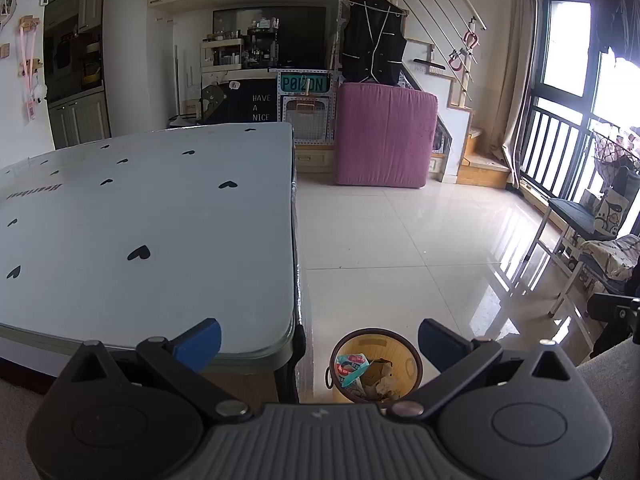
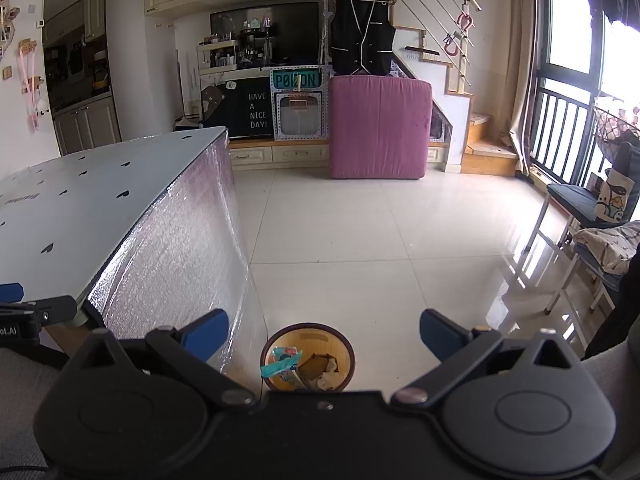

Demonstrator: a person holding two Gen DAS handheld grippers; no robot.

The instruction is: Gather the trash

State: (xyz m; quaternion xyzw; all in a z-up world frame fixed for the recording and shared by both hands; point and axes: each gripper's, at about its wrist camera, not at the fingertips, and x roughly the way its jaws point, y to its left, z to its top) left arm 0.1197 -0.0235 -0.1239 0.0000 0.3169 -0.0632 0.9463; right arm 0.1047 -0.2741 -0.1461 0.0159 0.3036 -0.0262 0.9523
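Observation:
A round yellow-brown waste bin [image 1: 412,364] stands on the tiled floor by the table's near right corner. Inside lie a teal and red wrapper [image 1: 352,366], brown cardboard and crumpled paper. In the right wrist view the same bin [image 2: 344,350] holds the wrapper [image 2: 282,360] and paper scraps. My left gripper [image 1: 319,342] hangs open above the bin, nothing between its blue fingers. My right gripper [image 2: 324,334] is also open and empty, over the bin. Part of the left gripper [image 2: 24,308] shows at the right view's left edge.
A pale blue table [image 1: 160,208] with black hearts fills the left; foil-like sheeting [image 2: 180,264] hangs down its side. A pink cushion [image 1: 386,136] leans at the back. White chairs [image 1: 560,248] with cloth stand on the right by the window railing.

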